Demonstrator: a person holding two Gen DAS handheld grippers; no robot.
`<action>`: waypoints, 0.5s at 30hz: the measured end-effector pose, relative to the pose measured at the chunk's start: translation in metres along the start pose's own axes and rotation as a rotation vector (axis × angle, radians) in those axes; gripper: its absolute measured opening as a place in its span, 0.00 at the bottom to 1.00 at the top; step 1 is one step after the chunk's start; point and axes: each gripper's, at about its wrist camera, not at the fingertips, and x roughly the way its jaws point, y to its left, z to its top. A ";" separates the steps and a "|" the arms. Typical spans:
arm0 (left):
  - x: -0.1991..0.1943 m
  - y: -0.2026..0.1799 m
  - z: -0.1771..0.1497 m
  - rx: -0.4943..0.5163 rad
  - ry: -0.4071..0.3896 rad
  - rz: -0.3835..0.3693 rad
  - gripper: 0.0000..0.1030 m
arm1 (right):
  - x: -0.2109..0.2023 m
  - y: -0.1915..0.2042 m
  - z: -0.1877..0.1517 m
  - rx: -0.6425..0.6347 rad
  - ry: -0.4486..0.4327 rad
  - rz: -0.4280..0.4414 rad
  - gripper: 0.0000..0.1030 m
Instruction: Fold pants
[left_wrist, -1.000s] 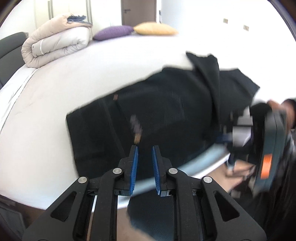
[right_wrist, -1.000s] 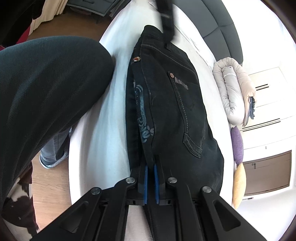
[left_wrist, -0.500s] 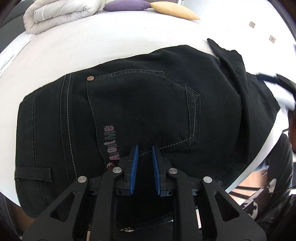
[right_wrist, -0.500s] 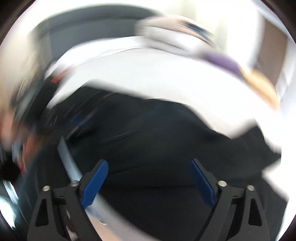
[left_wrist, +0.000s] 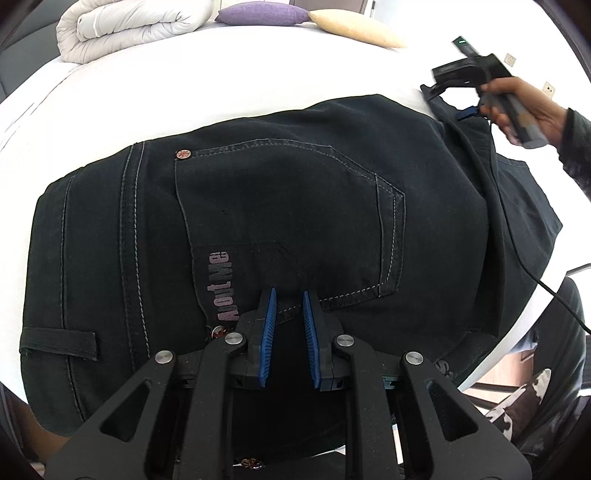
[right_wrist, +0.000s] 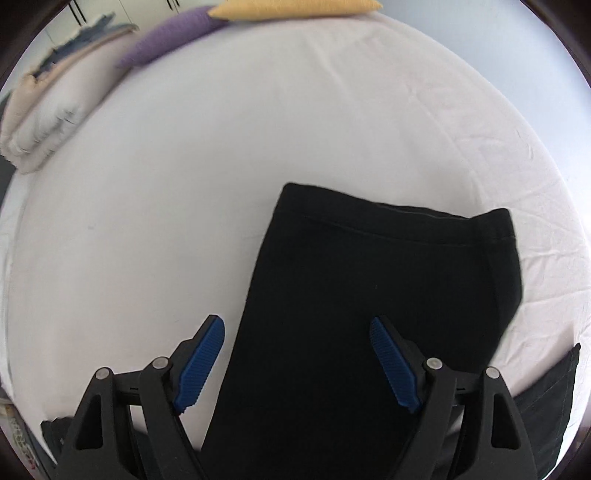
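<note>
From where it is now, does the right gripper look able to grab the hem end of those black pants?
Probably yes. The right gripper hangs open above the pants, its fingers apart, and nothing lies between them and the hem.

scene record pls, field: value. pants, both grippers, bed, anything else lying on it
surface: white bed
pants: black jeans, lying flat near the bed's front edge, back pocket up
leg end: hems flat on the sheet, under the right gripper
left gripper: nearly shut over the waist end; grip on the cloth cannot be told
right gripper: jaws wide open after just opening, nothing between the pads, above the leg
other items: folded duvet, purple pillow, yellow pillow at the far side
</note>
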 end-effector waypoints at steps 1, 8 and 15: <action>0.000 -0.001 0.000 0.002 -0.002 0.003 0.14 | 0.005 0.005 0.000 -0.014 -0.003 -0.027 0.82; 0.000 0.000 -0.003 -0.002 -0.015 0.010 0.14 | -0.011 0.000 -0.001 -0.050 -0.076 0.037 0.07; 0.000 -0.006 -0.003 0.000 -0.008 0.035 0.14 | -0.092 -0.084 -0.048 0.093 -0.282 0.244 0.03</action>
